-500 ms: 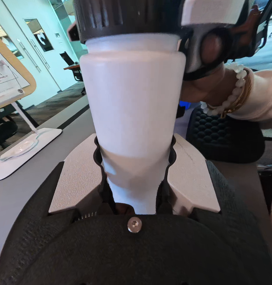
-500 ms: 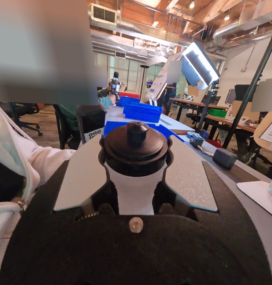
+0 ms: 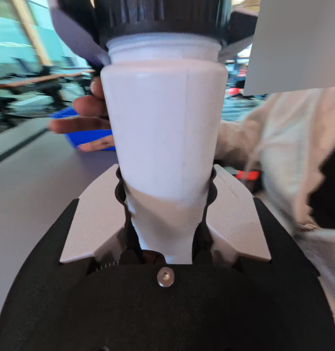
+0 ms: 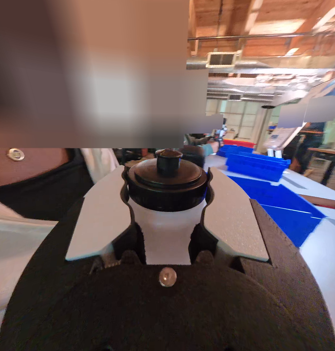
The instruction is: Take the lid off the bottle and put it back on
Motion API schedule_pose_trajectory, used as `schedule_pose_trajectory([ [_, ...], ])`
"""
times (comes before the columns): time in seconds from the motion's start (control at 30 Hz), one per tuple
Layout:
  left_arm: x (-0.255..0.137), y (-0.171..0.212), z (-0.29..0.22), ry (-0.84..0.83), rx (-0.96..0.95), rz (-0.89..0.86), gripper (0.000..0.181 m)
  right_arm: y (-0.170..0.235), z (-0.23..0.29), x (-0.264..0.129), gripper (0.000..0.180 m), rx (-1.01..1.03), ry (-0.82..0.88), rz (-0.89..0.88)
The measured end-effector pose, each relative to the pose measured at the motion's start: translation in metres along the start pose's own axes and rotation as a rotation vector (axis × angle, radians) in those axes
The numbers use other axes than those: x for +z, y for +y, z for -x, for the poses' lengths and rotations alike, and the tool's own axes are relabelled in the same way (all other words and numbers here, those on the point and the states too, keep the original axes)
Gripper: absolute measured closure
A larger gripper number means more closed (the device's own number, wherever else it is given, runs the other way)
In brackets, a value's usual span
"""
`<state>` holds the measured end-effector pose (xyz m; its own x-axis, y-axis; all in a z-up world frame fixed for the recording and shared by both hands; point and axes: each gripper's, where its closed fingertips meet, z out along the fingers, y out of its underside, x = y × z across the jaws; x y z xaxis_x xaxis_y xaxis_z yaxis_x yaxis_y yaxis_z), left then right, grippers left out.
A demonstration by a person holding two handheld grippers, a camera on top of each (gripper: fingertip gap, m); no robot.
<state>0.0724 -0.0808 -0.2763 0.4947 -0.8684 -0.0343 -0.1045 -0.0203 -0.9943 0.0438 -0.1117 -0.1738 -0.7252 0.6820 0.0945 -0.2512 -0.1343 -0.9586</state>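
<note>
A white plastic bottle [image 3: 162,123] stands upright between my left gripper's [image 3: 165,182] fingers, which are shut on its lower body. Its black ribbed lid [image 3: 162,17] sits at the top, with a strip of white threaded neck showing under it. My right gripper's grey fingers [image 3: 73,38] flank the lid there. In the right wrist view my right gripper [image 4: 166,171] is shut on the black lid [image 4: 166,182], which has a small spout knob on top, with the white bottle [image 4: 166,228] below it.
A grey table [image 3: 39,180] lies below. Blue bins [image 4: 257,163] stand on the table to the right and one [image 3: 87,136] shows behind the bottle. A person's hand [image 3: 87,110] and cream sleeve [image 3: 276,142] are close behind the bottle. One gripper's finger ends stand about 10 centimeters off the other's.
Both views have swung round against the background. The right gripper has turned with the lid, and more of the bottle's threaded neck now shows beneath the lid.
</note>
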Motion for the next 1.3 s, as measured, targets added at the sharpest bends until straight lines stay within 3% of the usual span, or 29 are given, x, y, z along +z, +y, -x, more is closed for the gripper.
schedule_pose_trajectory([
  [0.07,-0.007,-0.002,0.034,-0.259,0.064,0.003,0.094,-0.002,-0.023,-0.004,0.076,-0.08,0.185,0.007],
  [0.13,-0.017,-0.001,0.059,-0.484,0.161,0.042,0.094,0.003,-0.042,-0.009,0.076,-0.128,0.34,0.082],
  [0.2,-0.019,0.001,0.065,-0.568,0.218,0.077,0.094,0.008,-0.052,-0.009,0.083,-0.159,0.433,0.123],
  [0.23,-0.018,0.003,0.065,-0.575,0.227,0.09,0.094,0.011,-0.051,-0.009,0.099,-0.16,0.434,0.15],
  [0.37,-0.007,0.01,0.047,-0.385,0.147,0.09,0.094,0.018,-0.04,-0.006,0.101,-0.152,0.349,0.211],
  [0.53,0.005,0.012,-0.002,0.027,0.024,0.061,0.095,0.015,-0.001,0.0,0.102,0.05,-0.024,0.153],
  [0.6,0.005,0.012,-0.011,0.102,-0.011,0.058,0.095,0.013,0.008,-0.001,0.102,0.122,-0.13,0.113],
  [0.7,0.005,0.012,0.012,-0.091,0.034,0.058,0.094,0.01,-0.006,-0.002,0.101,0.111,-0.044,0.092],
  [0.77,-0.002,0.012,0.04,-0.32,0.065,0.085,0.094,0.003,-0.029,-0.007,0.07,0.002,0.158,0.063],
  [0.87,-0.011,0.014,0.059,-0.504,0.068,0.11,0.094,-0.004,-0.046,-0.017,0.079,-0.108,0.4,0.088],
  [1.03,-0.011,0.014,0.06,-0.53,0.101,0.12,0.094,0.021,-0.054,-0.012,0.093,-0.101,0.489,0.246],
  [1.3,-0.008,0.014,0.048,-0.396,0.067,0.09,0.094,0.003,-0.035,-0.005,0.101,0.014,0.27,0.203],
])
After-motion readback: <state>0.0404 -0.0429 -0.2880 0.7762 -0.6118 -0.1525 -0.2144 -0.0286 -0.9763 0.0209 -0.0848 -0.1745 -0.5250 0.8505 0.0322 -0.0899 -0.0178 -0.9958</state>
